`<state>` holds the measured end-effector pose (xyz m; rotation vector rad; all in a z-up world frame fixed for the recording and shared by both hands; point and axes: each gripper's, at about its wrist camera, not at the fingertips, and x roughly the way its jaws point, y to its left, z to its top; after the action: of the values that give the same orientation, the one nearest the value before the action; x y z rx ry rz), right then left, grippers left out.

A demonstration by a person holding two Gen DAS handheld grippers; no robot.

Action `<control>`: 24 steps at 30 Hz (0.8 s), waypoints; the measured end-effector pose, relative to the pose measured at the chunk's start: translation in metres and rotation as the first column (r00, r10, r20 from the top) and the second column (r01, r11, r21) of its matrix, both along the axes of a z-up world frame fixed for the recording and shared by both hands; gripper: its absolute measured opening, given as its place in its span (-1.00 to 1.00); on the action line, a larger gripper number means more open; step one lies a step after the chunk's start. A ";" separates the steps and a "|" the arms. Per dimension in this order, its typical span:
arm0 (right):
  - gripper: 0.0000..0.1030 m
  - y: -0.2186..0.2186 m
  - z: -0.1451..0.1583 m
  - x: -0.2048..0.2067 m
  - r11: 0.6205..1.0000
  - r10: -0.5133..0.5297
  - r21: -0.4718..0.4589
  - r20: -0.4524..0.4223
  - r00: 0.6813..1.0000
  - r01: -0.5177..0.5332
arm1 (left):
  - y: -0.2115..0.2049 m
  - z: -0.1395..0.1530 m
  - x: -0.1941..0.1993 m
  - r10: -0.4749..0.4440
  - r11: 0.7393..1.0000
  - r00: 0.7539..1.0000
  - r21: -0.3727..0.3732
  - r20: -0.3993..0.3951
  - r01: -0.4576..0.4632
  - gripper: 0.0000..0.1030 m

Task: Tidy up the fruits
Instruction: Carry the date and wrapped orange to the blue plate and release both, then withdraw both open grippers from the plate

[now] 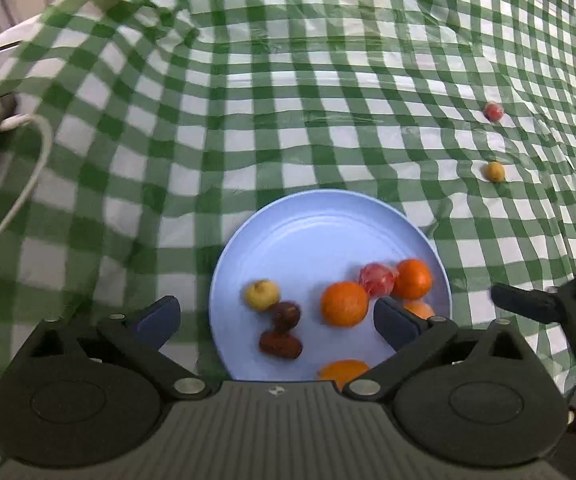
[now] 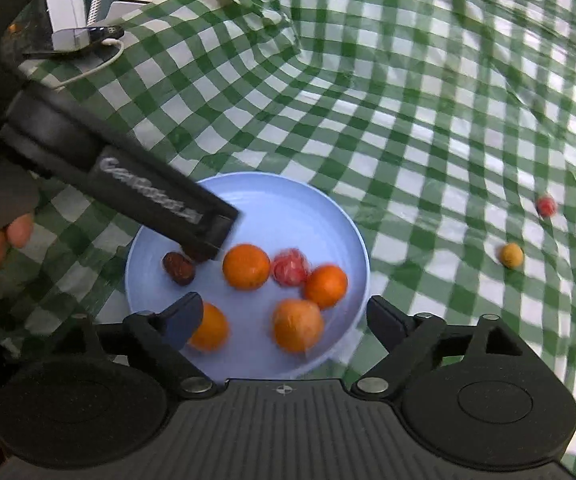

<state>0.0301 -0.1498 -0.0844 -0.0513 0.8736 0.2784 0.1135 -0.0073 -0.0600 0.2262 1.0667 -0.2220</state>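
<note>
Both grippers hang over the plate point(image 1: 328, 216) with jaws spread wide and empty: the left gripper point(image 1: 277, 320) and, beside it, the right gripper point(image 2: 283, 320). Below them lie four oranges point(image 2: 246, 266), dark dates point(image 1: 280, 344), a yellow fruit point(image 1: 261, 294) and what looks like a wrapped red one point(image 2: 290, 267). A drop seems finished. Next comes reaching far right, where a yellow fruit point(image 1: 494, 171) and red fruit point(image 1: 493, 111) remain on the cloth point(image 1: 288, 80).

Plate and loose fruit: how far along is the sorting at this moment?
Mostly done: the blue plate already holds oranges, a red fruit, dark dates and a yellow fruit. Nothing is in hand: the left gripper and right gripper both hang open over the plate. Left: a red fruit and a yellow one on the cloth.
</note>
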 end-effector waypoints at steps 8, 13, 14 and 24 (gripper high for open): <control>0.90 -0.015 0.022 -0.051 0.996 -0.055 0.069 -0.065 0.996 0.060 | 0.023 0.021 -0.066 0.077 0.997 0.997 0.019 -0.004 -0.077 0.99; 0.93 -0.016 0.036 -0.075 0.995 -0.074 0.066 -0.015 0.997 0.075 | 0.028 0.027 -0.098 0.090 0.996 0.996 0.020 0.009 -0.090 0.99; 0.93 -0.016 0.039 -0.078 0.994 -0.080 0.068 -0.006 0.997 0.081 | 0.028 0.028 -0.102 0.092 0.996 0.996 0.021 0.015 -0.092 0.99; 0.94 -0.017 0.061 -0.109 0.993 -0.097 0.074 0.076 0.992 0.092 | 0.024 0.052 -0.129 0.095 0.995 0.991 0.000 0.094 -0.096 0.99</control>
<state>-0.0793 -0.1670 -0.0233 0.0440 0.7841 0.2166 -0.0151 0.0169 -0.0077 0.1873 0.9819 -0.1217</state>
